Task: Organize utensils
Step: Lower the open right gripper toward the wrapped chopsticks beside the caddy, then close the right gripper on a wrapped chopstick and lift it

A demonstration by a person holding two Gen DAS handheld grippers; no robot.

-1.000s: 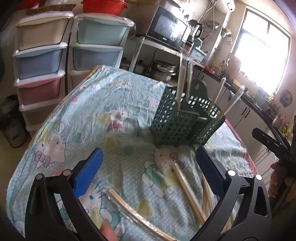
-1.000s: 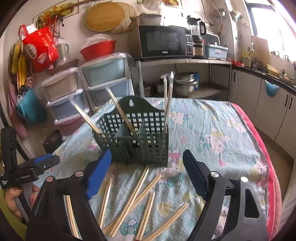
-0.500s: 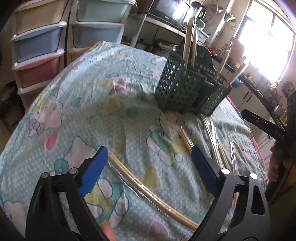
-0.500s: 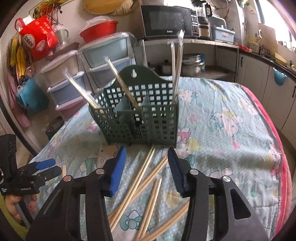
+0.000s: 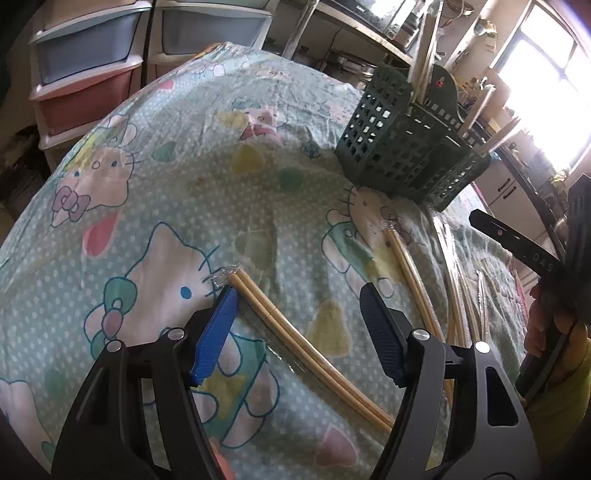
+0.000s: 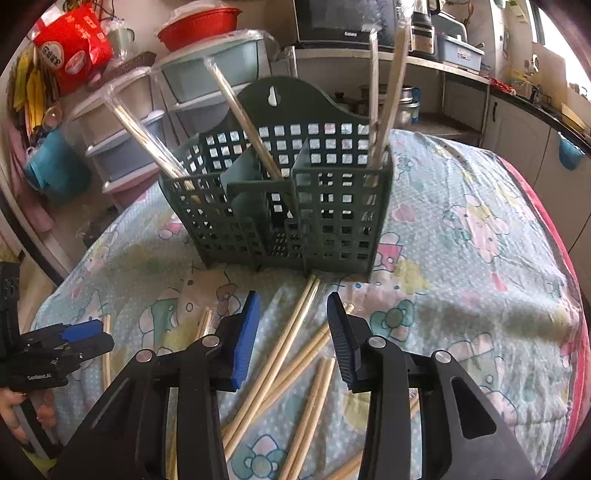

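A dark green slotted caddy stands on the cartoon-print tablecloth, with several wrapped chopsticks leaning in its compartments. Loose chopstick pairs lie on the cloth in front of it. My left gripper hangs low over one wrapped pair. Its jaws are closing, the pair lies between them, and the pads do not clamp it. My right gripper straddles another pair just before the caddy. Its jaws are closing too, with a gap still showing on both sides.
More chopsticks lie crossed under the right gripper and along the cloth's right side. Plastic drawer units stand beyond the table's far edge. A microwave shelf and kitchen cabinets lie behind.
Both grippers have come down toward the cloth and tilted lower. Both sets of jaws have narrowed, each now around a chopstick pair.
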